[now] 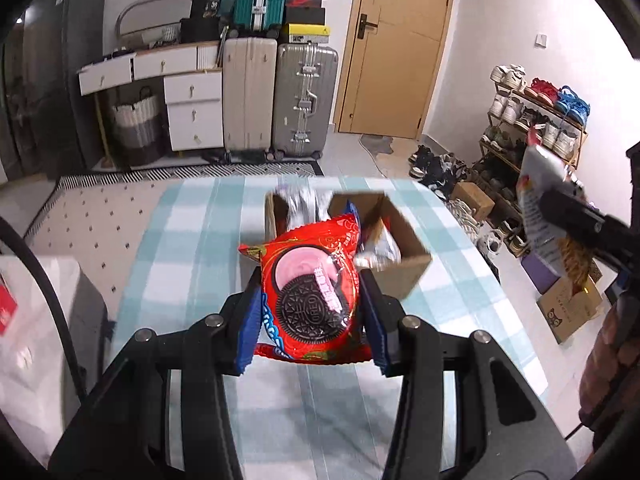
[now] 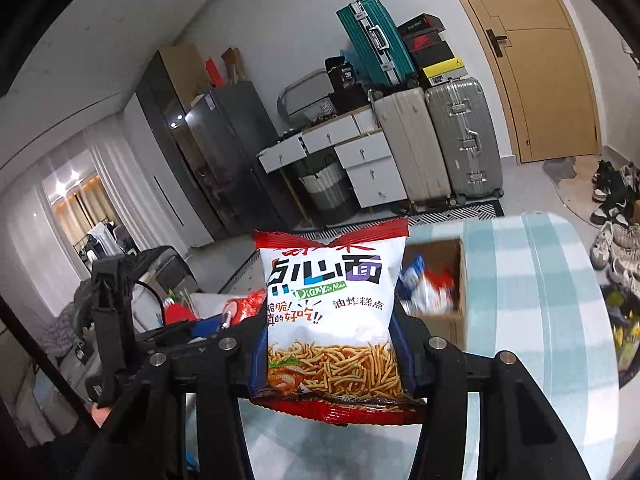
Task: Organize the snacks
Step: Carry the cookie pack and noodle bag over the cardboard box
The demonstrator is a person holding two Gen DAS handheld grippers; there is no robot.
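Note:
My left gripper [image 1: 310, 312] is shut on a red Oreo packet [image 1: 310, 284] and holds it above the checked tablecloth [image 1: 192, 264], just in front of an open cardboard box [image 1: 400, 248] with snack packets inside. My right gripper [image 2: 328, 344] is shut on a white noodle-snack bag [image 2: 330, 300] with red ends, held upright in the air. The box [image 2: 452, 276] is behind it to the right. The right gripper with its bag [image 1: 540, 200] shows at the right edge of the left wrist view. The left gripper [image 2: 224, 320] shows at the left of the right wrist view.
The table with the blue-white cloth [image 2: 540, 280] ends in front of a patterned rug [image 1: 180, 174]. Suitcases [image 1: 304, 100], a white drawer desk [image 1: 192, 108] and a wooden door [image 1: 396, 48] stand behind. A shoe rack [image 1: 532, 120] and shoes are at the right.

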